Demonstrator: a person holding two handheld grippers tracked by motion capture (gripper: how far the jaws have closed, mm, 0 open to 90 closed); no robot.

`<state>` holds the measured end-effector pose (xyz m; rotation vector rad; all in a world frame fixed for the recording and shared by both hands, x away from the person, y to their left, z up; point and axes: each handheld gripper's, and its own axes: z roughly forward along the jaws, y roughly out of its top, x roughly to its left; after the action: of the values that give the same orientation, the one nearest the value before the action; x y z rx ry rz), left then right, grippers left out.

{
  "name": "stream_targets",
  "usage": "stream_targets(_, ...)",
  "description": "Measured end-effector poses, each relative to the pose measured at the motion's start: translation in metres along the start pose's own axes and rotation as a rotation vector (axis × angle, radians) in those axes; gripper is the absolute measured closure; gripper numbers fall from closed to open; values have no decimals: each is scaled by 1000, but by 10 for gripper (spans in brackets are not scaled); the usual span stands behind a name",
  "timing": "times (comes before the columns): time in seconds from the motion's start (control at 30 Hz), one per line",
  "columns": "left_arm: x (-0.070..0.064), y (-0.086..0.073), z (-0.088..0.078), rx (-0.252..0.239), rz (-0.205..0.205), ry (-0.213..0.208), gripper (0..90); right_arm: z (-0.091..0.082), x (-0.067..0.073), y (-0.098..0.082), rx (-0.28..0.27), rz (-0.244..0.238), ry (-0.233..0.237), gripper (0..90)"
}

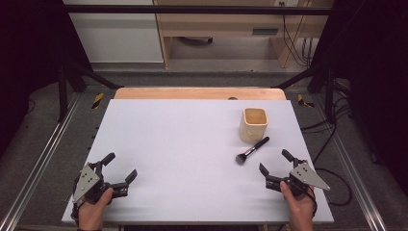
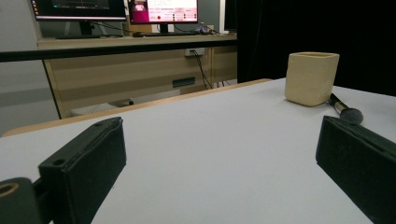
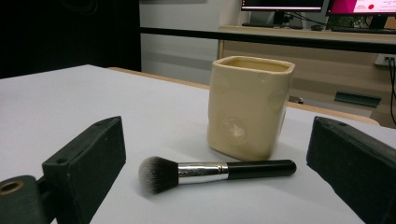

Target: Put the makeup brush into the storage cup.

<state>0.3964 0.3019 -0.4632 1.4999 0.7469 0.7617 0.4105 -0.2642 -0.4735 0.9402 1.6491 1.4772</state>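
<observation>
High view: makeup brush (image 1: 251, 150) lies flat on the white table (image 1: 183, 159), at roughly 5 o'clock from the cream cup (image 1: 253, 124), handle end almost at the cup's base, bristles toward the near edge. Right gripper (image 1: 275, 167) sits near the brush, at its 4 o'clock, jaws wide, nothing between them. Left gripper (image 1: 120, 166) is well apart at the table's 8 o'clock corner, jaws also wide and empty. In the right gripper view the brush lies crosswise just ahead of the jaws, cup upright behind it.

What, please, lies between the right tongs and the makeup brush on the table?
Nothing: in the high view, only bare white table separates the open right tongs from the makeup brush.
</observation>
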Motion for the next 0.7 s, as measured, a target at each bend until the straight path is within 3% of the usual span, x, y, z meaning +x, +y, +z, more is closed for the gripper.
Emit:
stream_targets(0.3,-1,0,2,8,8,-15,15,-1,2,-1,31,-34,1,49)
stream_targets(0.7,-2,1,4,16,28,-35,15,-1,3,0,30,-20,-5,48)
